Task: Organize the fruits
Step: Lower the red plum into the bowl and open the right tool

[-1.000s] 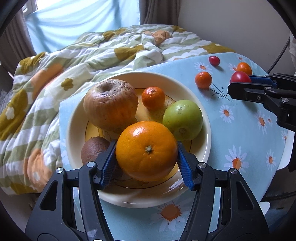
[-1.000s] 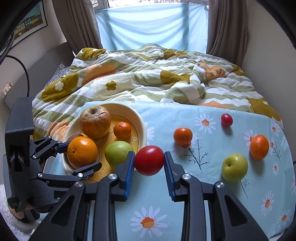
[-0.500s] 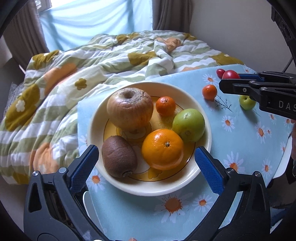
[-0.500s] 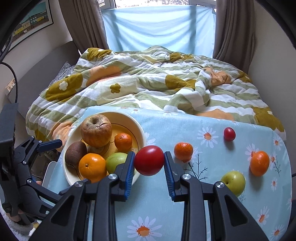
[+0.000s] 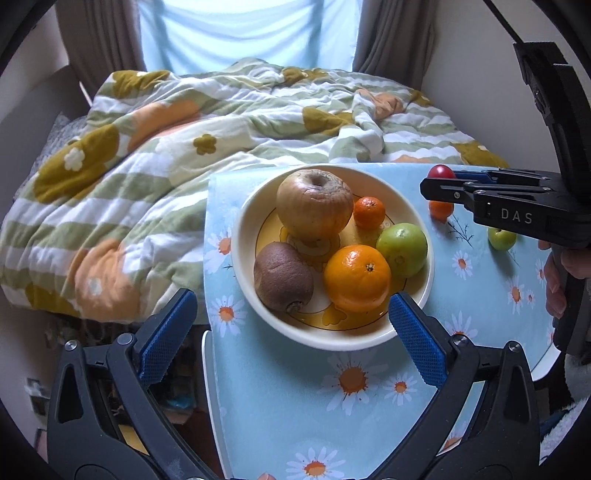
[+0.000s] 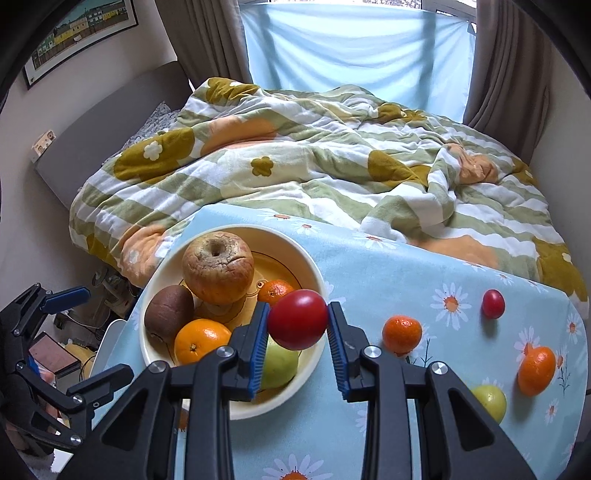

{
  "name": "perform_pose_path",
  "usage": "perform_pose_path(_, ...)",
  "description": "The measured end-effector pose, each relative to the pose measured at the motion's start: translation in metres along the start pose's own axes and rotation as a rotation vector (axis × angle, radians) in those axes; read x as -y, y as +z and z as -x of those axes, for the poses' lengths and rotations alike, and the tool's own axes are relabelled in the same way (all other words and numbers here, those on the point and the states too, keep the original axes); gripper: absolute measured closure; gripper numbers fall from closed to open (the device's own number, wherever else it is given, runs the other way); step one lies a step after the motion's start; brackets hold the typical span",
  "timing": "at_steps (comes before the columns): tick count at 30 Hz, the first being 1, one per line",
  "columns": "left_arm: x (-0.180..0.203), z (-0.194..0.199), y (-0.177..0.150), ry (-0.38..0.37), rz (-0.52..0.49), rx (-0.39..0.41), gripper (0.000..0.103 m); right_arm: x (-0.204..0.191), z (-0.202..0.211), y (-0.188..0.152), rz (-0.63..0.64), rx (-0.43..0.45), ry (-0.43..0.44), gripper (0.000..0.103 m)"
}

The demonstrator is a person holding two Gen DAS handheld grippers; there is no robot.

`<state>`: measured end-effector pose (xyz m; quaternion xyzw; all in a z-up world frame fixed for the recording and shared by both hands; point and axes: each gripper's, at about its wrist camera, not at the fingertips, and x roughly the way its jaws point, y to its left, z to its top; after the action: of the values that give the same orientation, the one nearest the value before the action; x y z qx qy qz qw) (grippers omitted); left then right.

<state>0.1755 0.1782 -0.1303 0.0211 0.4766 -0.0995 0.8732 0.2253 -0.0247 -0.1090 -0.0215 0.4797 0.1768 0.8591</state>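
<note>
The right gripper [image 6: 297, 325] clamps a red tomato [image 6: 297, 319] above the crowded bowl [image 6: 314, 266]; the left gripper [image 5: 291, 325] gapes empty. Released carelessly, it could bounce out onto the counter [image 6: 388, 273].

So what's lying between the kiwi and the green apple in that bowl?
The big orange sits between the kiwi and the green apple in the bowl, clearest in the left wrist view.

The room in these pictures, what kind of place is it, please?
Most likely a bedroom in a home. A bed with a flowered quilt fills most of it, curtains hang at a window, and a framed picture is on the wall. The fruit plate sits on a small table beside the bed.
</note>
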Motion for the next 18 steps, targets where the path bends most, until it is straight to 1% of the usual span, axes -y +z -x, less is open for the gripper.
perform_pose_path(5,-0.002,-0.003,-0.006,0.016,0.034,-0.011,0.0,0.003,-0.019,0.001,0.01,-0.018,0.021,0.074)
perform_pose_path(8,-0.002,-0.005,-0.01,0.01,0.055,-0.016,0.0,0.005,-0.028,0.001,0.017,-0.033,0.031,0.074)
perform_pose_path(13,0.0,-0.007,-0.015,0.013,0.06,-0.031,0.0,0.003,-0.032,0.001,0.037,-0.04,0.004,0.074)
perform_pose_path(17,0.001,-0.006,-0.017,0.017,0.062,-0.037,0.0,0.005,-0.033,0.001,0.019,-0.052,0.047,0.074)
perform_pose_path(18,0.001,-0.006,-0.017,0.018,0.062,-0.038,0.0,0.005,-0.033,0.0,0.016,-0.048,0.047,0.069)
